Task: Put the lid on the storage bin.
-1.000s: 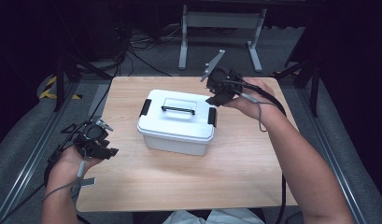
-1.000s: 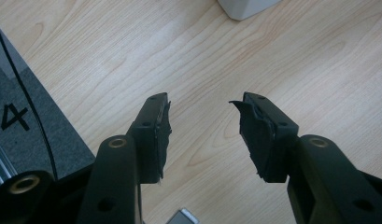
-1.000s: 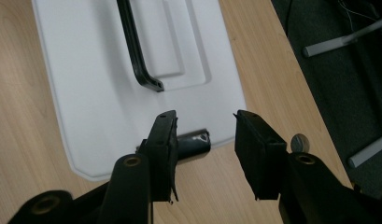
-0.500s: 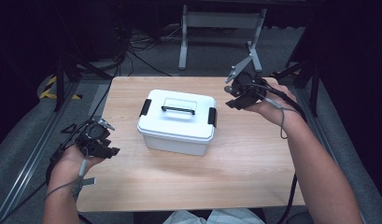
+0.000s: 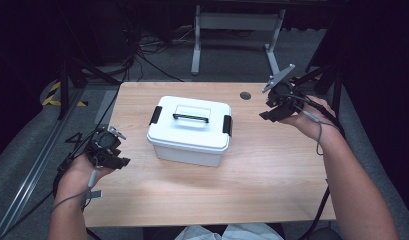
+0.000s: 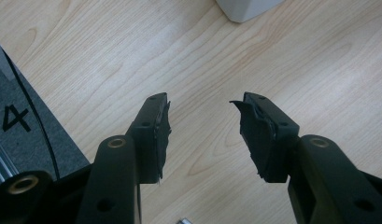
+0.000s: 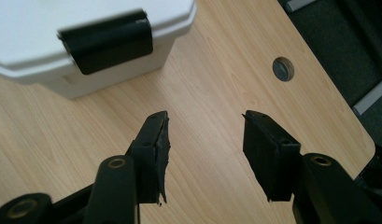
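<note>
High view puts the white box (image 5: pixel 189 131) near the middle of the table (image 5: pixel 272 185), lid on, with a black handle (image 5: pixel 191 118) lying flat on top and a black latch (image 5: pixel 227 125) at each end. My left gripper (image 5: pixel 112 156) hangs at the table's left edge, well apart from the box, and my right gripper (image 5: pixel 272 110) hovers to the right of the box, near its right-hand latch but not touching it.

Along my left gripper (image 6: pixel 205 135) I see its jaws spread apart with nothing between them, bare wood under them, and just a corner of the box (image 6: pixel 247 8) cut off at the top of the frame. Beside the box's far left the table ends, and a grey floor with a figure 4 (image 6: pixel 15 117) shows past the edge.

Along my right gripper (image 7: pixel 205 140) the jaws also stand apart and empty. The box (image 7: pixel 86 37) sits up and left of them, its latch (image 7: pixel 107 41) blurred and its top cut off by the frame. A small round grey cap (image 7: pixel 283 68) is set in the wood to the right of the box, near the table's edge.

Open wood lies in front of the box and on both sides of it; behind it the table is narrower, and a grey metal stand (image 5: pixel 237 30) sits on the floor beyond.
</note>
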The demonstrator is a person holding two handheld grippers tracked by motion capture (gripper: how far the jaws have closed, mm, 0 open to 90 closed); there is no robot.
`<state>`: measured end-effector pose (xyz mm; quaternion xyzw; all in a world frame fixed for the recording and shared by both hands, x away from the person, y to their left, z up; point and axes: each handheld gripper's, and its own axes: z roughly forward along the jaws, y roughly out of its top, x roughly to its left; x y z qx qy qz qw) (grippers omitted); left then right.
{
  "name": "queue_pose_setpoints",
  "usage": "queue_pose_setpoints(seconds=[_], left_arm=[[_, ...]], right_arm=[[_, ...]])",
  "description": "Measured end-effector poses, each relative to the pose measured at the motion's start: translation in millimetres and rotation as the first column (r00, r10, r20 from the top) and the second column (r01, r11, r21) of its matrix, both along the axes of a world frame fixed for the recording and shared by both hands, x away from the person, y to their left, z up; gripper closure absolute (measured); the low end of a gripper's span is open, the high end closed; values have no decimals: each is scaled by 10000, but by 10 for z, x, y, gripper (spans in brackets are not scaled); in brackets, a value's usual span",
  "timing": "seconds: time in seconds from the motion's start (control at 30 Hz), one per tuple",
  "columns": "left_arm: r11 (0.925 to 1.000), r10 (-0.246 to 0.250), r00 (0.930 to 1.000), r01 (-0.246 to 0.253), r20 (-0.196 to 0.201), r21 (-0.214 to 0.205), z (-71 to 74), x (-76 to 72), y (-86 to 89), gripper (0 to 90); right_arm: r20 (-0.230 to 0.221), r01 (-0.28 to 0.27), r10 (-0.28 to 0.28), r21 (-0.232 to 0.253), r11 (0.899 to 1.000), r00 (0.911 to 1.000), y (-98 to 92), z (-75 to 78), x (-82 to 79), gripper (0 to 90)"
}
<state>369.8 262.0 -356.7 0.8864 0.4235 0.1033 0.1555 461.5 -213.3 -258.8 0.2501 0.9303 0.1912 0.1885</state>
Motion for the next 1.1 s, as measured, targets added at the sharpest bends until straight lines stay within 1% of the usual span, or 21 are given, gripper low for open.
queue_pose_setpoints(seconds=[0.07, 0.27, 0.37, 0.47, 0.53, 0.67, 0.8, 0.83, 0.87, 0.93, 0.97, 1.03, 1.1], left_arm=[[9999, 76, 10000, -77, -51, -92, 2, -7, 0, 524], [9999, 130, 9999, -130, -16, -93, -4, 8, 12, 525], [10000, 98, 9999, -98, 134, -6, -7, 20, 7, 526], [9998, 173, 9998, -172, 134, -21, -16, 27, 2, 528], [9999, 109, 9998, -109, 173, 11, -23, 34, 6, 528], [9996, 261, 9996, -261, 137, -49, -45, 34, 13, 527], [9996, 277, 9996, -276, 97, -20, -67, 41, 26, 527], [9997, 226, 9997, -226, 109, 13, -70, 46, 30, 527], [9996, 297, 9995, -296, 61, -36, -75, 42, 27, 527], [9996, 280, 9996, -280, 61, -36, -81, 43, 28, 526], [9996, 296, 9995, -295, 56, -39, -84, 42, 27, 526], [9996, 291, 9996, -290, 55, -48, -88, 42, 25, 526], [9996, 292, 9996, -292, 47, -48, -91, 44, 25, 525]], right_arm=[[-40, 158, -158, 7, 9999, 9999, -74, -50, -4, 505], [-208, 562, -562, -27, 9984, 9982, -243, -214, -6, 501], [-316, 708, -706, 57, 9975, 9970, -320, -308, -1, 501], [-415, 973, -970, 49, 9952, 9944, -389, -423, 12, 499], [-501, 1052, -1051, 1, 9945, 9932, -419, -493, 21, 498], [-681, 1305, -1293, 140, 9913, 9893, -484, -660, 30, 496], [-872, 1391, -1387, -14, 9903, 9865, -521, -794, 36, 496], [-923, 1453, -1446, 12, 9894, 9852, -534, -830, 37, 496], [-969, 1430, -1417, 60, 9897, 9851, -546, -857, 40, 495], [-996, 1450, -1433, 108, 9894, 9847, -553, -876, 39, 495], [-1109, 1452, -1423, 189, 9892, 9836, -571, -912, 44, 493], [-1185, 1559, -1513, 303, 9873, 9814, -590, -979, 46, 493], [-1202, 1619, -1572, 296, 9864, 9802, -599, -1034, 48, 493]])
